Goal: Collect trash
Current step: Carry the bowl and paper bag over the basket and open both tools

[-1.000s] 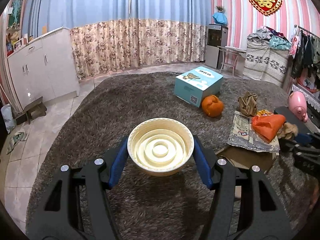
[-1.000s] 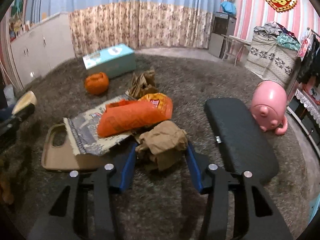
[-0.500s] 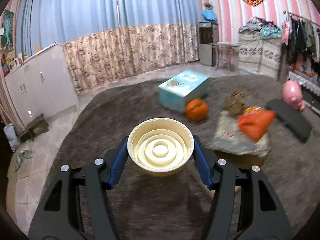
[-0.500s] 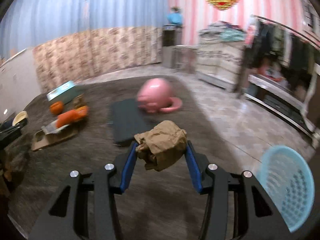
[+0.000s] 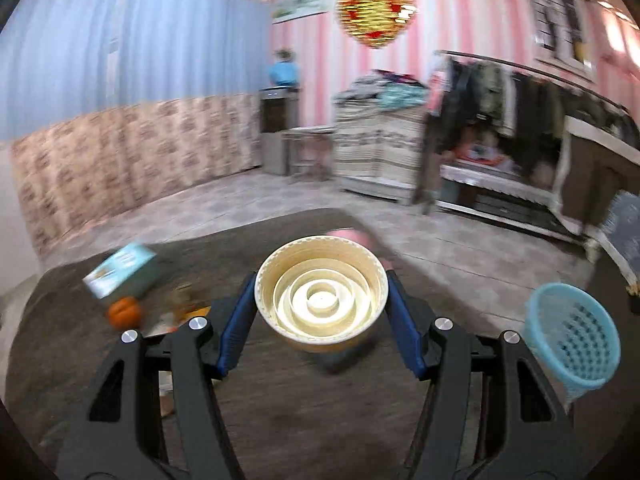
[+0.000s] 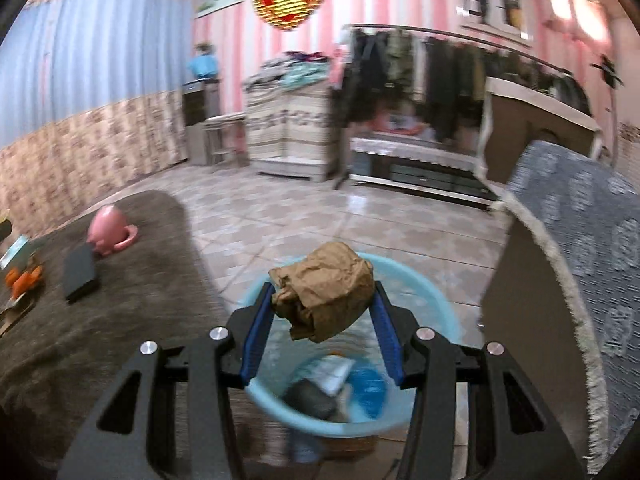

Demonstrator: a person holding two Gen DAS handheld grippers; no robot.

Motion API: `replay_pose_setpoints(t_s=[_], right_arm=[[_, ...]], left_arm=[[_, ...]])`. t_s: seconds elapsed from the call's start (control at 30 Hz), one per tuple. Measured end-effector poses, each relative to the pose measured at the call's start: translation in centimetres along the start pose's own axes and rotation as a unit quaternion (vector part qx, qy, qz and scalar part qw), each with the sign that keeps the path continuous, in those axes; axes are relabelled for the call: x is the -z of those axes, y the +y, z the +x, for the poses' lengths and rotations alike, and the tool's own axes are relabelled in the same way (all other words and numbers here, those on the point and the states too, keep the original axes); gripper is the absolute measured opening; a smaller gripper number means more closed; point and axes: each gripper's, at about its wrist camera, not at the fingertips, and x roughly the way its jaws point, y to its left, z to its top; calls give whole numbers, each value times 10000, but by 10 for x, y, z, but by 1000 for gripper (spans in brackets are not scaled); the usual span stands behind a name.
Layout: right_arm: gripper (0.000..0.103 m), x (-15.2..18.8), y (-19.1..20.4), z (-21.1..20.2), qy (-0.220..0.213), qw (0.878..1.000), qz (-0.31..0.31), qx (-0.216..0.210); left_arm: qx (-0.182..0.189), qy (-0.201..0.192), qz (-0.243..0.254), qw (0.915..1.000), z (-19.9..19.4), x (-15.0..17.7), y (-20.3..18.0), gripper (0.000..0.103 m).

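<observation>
My left gripper [image 5: 321,306] is shut on a cream plastic lid [image 5: 321,305] and holds it above the brown rug [image 5: 312,412]. My right gripper [image 6: 323,292] is shut on a crumpled brown paper wad [image 6: 326,288] and holds it over the light blue trash basket [image 6: 436,316], which has several bits of trash inside. The basket also shows in the left wrist view [image 5: 572,344], to the right on the floor. More trash lies on the rug at the left: orange wrappers [image 6: 22,280] and paper.
A pink piggy bank [image 6: 106,230] and a black pad [image 6: 80,274] sit on the rug. A teal box [image 5: 120,276] and an orange ball [image 5: 125,312] lie at the left. A grey patterned cloth-covered piece of furniture [image 6: 580,260] stands right of the basket. Tiled floor lies beyond.
Both grippers have swung right, away from the trash pile. The right gripper with the paper wad has moved from beside the basket to above it. The left still holds the lid.
</observation>
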Motion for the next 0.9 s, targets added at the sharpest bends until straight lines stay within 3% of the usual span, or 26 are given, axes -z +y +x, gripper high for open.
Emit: replay_pose_setpoints(t_s=[0.23,0.33,0.43,0.67,0.9], right_arm=[[48,-12,-52,-8,-297,9981,203,496],[48,-16,-67,-9,-410,9967,248,658],[48,-16,-77,-3,-398,9963,262,720],[48,1,-102,13,-191,9949,371,923],[48,12,-123,28,-20,9934,582,993]], left_arm=[[836,21,528,9951,16,-3,-104,61],[1158,-44,820,9899,24,0,-145,61],[1529,142,958,9835,34,7,-181,61],[2202,392,1315,9657,54,24,-248,61],[2598,587,1597,9505,73,37,-296,61]])
